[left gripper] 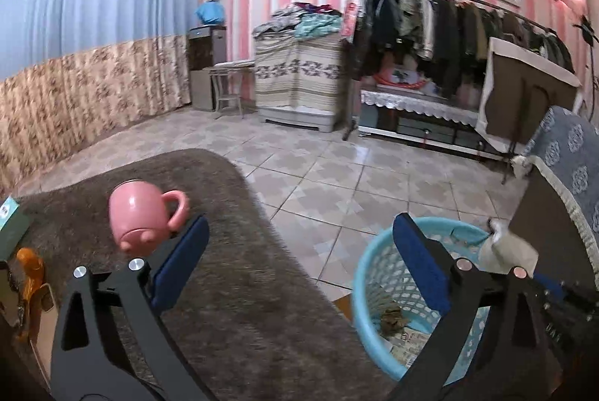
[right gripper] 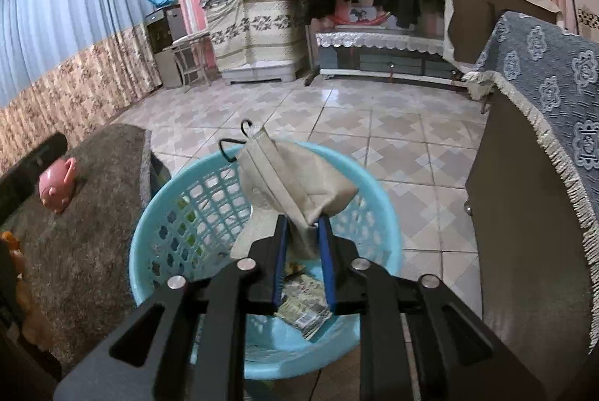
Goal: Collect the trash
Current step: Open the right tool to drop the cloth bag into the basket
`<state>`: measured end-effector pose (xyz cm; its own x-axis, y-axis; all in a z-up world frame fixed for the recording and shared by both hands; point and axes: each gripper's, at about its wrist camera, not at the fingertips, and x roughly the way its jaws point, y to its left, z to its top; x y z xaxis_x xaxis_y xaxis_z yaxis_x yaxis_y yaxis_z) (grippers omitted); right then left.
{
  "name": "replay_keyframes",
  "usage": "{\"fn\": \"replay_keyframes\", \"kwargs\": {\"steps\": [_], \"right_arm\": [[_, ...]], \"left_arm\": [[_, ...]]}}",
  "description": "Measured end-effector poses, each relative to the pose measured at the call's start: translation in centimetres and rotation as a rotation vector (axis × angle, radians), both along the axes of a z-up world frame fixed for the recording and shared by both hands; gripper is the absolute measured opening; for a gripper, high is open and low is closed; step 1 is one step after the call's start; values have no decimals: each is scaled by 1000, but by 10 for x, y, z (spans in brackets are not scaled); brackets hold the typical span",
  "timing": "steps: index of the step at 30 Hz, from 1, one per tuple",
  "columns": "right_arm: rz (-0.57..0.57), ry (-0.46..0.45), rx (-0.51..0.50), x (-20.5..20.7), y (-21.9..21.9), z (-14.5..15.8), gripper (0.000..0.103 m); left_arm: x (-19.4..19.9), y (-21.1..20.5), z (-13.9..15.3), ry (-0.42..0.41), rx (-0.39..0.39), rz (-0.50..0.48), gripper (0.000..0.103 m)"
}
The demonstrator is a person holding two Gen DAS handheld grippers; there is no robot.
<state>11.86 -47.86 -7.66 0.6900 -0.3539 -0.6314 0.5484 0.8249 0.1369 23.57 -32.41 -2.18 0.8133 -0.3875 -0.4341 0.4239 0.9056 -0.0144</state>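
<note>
A light blue plastic basket [left gripper: 365, 264] [right gripper: 149, 232] stands on the tiled floor beside the table, with crumpled brown scrap [left gripper: 391, 320] and printed wrappers [right gripper: 305, 311] at its bottom. My right gripper [right gripper: 303, 225] is shut on a beige face mask [right gripper: 295, 176] [left gripper: 505, 247] with black ear loops, held over the basket's opening. My left gripper [left gripper: 299, 225] stands wide open with nothing between its blue pads [left gripper: 183, 262], over the table's edge and the basket's near rim.
A pink pig-shaped mug [left gripper: 144, 217] [right gripper: 58, 184] lies on the table's brown fuzzy cover [left gripper: 243, 307]. An orange toy [left gripper: 30, 262] and a teal box [left gripper: 9, 213] sit at the far left. A chair with a blue cover [right gripper: 543, 75] stands right of the basket.
</note>
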Motion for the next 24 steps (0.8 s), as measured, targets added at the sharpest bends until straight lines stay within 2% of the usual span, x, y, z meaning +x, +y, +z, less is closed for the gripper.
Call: {"fn": "replay_keyframes", "kwargs": {"steps": [3, 5, 7, 13, 17, 19, 24], "right_arm": [[22, 10, -1, 7, 7, -3, 19], [27, 17, -9, 10, 11, -4, 30], [19, 12, -24, 9, 15, -3, 53], [0, -17, -67, 7, 23, 9, 80], [6, -34, -118, 7, 36, 19, 85], [14, -40, -138, 7, 43, 23, 91], [61, -87, -169, 2, 68, 40, 91]], "left_arm": [[4, 8, 1, -15, 20, 35, 97], [5, 12, 2, -19, 20, 42, 97], [6, 16, 4, -21, 15, 50, 97], [6, 31, 8, -24, 18, 70, 98], [1, 46, 14, -26, 21, 89, 98], [-3, 57, 18, -32, 29, 99, 98], [-21, 98, 30, -56, 59, 172, 98]]}}
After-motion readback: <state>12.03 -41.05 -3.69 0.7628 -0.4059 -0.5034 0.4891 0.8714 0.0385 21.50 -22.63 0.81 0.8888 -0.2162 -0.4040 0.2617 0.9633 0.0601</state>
